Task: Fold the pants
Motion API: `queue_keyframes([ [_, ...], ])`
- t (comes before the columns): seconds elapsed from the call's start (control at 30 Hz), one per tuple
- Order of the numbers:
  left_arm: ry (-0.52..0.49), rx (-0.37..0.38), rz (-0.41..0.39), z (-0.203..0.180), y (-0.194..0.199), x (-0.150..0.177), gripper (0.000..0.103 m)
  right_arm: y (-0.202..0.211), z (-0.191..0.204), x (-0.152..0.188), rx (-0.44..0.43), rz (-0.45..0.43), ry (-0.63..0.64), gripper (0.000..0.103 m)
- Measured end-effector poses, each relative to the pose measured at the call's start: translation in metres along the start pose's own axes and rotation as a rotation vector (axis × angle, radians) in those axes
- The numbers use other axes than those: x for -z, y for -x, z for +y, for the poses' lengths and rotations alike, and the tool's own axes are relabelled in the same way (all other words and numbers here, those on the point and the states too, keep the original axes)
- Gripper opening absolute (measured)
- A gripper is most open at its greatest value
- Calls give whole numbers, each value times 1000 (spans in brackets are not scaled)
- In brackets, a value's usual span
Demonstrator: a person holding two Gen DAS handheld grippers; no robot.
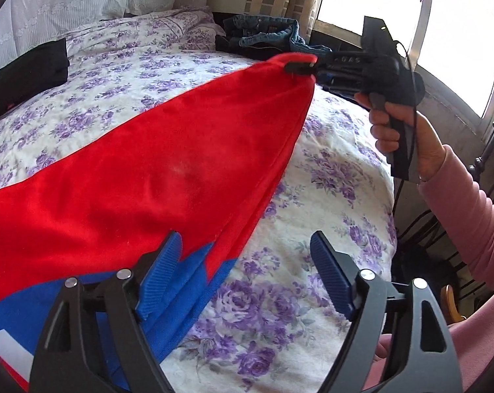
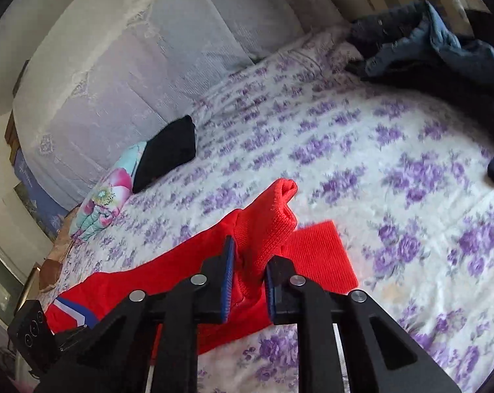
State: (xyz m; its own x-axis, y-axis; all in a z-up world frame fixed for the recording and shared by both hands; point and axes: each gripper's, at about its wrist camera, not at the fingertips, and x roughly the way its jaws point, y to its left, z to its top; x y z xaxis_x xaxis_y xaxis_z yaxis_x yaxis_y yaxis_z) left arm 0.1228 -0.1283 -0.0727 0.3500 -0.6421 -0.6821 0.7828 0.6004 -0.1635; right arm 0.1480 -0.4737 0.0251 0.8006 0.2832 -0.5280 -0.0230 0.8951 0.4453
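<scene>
1. Left gripper (image 1: 247, 278) sits nearest in its own view, fingers (image 1: 163, 278) spread wide with nothing pinched; one blue pad lies over the pants' (image 1: 168, 163) blue and white waist end, the other hangs above bare bed (image 1: 279, 311).
2. Right gripper (image 2: 247, 283), nearest in its view, has its fingers (image 2: 228, 281) drawn close on a bunched red cuff (image 2: 273, 219), which stands up between the pads. From the left view the same gripper (image 1: 299, 66) lifts that leg end above the bed, held by a person's hand (image 1: 397, 131) in a pink sleeve.
3. Pants: red, stretched from the waist near the left gripper to the raised cuff. A second ribbed cuff (image 2: 319, 255) lies flat on the bed just beside the held one.
4. Step, as I judge it: one leg end is gripped and the waist end freed, so a lengthwise fold is being set up. Next move calls for carrying the cuff toward the waist and keeping the edges matched; the cuff could slip, bunched as it is.
5. Farther off: a folded black garment (image 2: 168, 154), and jeans (image 1: 266, 32) heaped at the far edge.
6. Containers: none visible.
</scene>
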Motion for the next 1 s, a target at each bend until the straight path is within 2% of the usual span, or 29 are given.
queue_keyframes([
  [0.07, -2, -4, 0, 0, 0, 0, 83, -2, -9, 5, 35, 7, 2, 17],
  [0.1, -5, -4, 4, -1, 0, 0, 84, -9, -22, 13, 64, 51, -14, 17],
  [0.17, -11, -7, 10, -2, 0, 1, 85, -25, -38, 25, 86, 132, -63, 26],
  [0.2, -15, -11, 10, -3, 0, 1, 85, -23, -41, 25, 69, 132, -83, 29],
  [0.23, -13, -13, 10, -4, 2, 2, 85, -18, -41, 22, 71, 125, -93, 40],
  [0.27, -5, -13, 5, -4, 5, 3, 85, -11, -39, 21, 92, 109, -93, 56],
  [0.33, 30, -7, -14, -3, 16, 5, 85, 6, -29, 20, 147, 74, -64, 71],
  [0.43, 83, -27, -72, 8, 52, 12, 85, 24, -4, 25, 90, 71, -17, 73],
  [0.5, 113, -98, -121, 21, 83, 18, 90, 24, 22, 28, 10, 102, 22, 75],
  [0.57, 147, -231, -173, 42, 119, 26, 95, 18, 61, 32, -73, 133, 104, 75],
  [0.6, 180, -324, -187, 57, 137, 31, 95, 10, 88, 35, -128, 151, 166, 75],
  [0.67, 250, -433, -189, 83, 159, 42, 96, -4, 133, 44, -211, 188, 278, 75],
  [0.73, 354, -504, -165, 110, 171, 56, 96, -26, 185, 60, -294, 239, 407, 75],
  [0.8, 463, -508, -136, 130, 175, 76, 96, -49, 228, 81, -347, 296, 513, 75],
  [0.87, 507, -491, -120, 134, 175, 89, 96, -69, 259, 102, -361, 350, 586, 75],
  [0.93, 454, -521, -96, 120, 170, 98, 96, -88, 280, 130, -354, 440, 654, 75],
  [1.0, 376, -573, -46, 102, 163, 105, 96, -104, 287, 159, -362, 578, 693, 75],
])
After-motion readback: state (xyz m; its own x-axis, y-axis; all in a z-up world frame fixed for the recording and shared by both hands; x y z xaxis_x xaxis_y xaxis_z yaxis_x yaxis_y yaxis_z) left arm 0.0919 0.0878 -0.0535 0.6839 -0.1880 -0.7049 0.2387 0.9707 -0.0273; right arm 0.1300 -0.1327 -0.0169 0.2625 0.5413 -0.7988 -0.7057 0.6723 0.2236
